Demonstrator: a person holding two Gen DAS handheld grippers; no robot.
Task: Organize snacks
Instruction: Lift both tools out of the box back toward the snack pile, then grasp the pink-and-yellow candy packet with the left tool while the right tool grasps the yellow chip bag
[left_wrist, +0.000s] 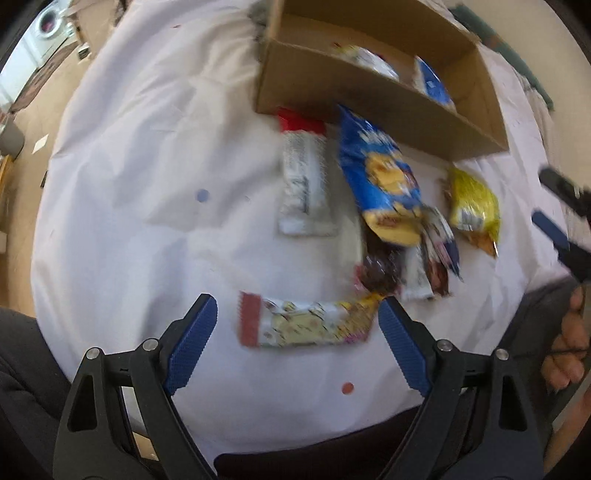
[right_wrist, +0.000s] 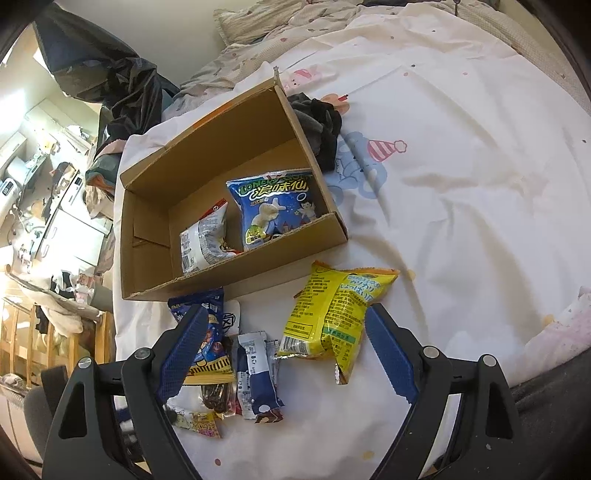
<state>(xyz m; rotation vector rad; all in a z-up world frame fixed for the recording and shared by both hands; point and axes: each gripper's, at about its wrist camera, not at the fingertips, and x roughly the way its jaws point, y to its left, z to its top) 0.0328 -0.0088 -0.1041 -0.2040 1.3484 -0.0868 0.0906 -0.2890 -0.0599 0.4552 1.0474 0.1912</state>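
Left gripper (left_wrist: 297, 325): jaws open wide, empty, over a pale bar (left_wrist: 306, 325) lying on the bed (left_wrist: 147, 155). Right gripper (right_wrist: 286, 345): jaws open, empty, above a yellow bag (right_wrist: 332, 314) and small packets (right_wrist: 255, 373). Beyond, an open box (right_wrist: 147, 236) holds a blue bag (right_wrist: 275, 206) and a white bag (right_wrist: 201, 240).

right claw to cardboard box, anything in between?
Yes. In the right wrist view the yellow snack bag lies on the bedsheet between the open right claw and the cardboard box.
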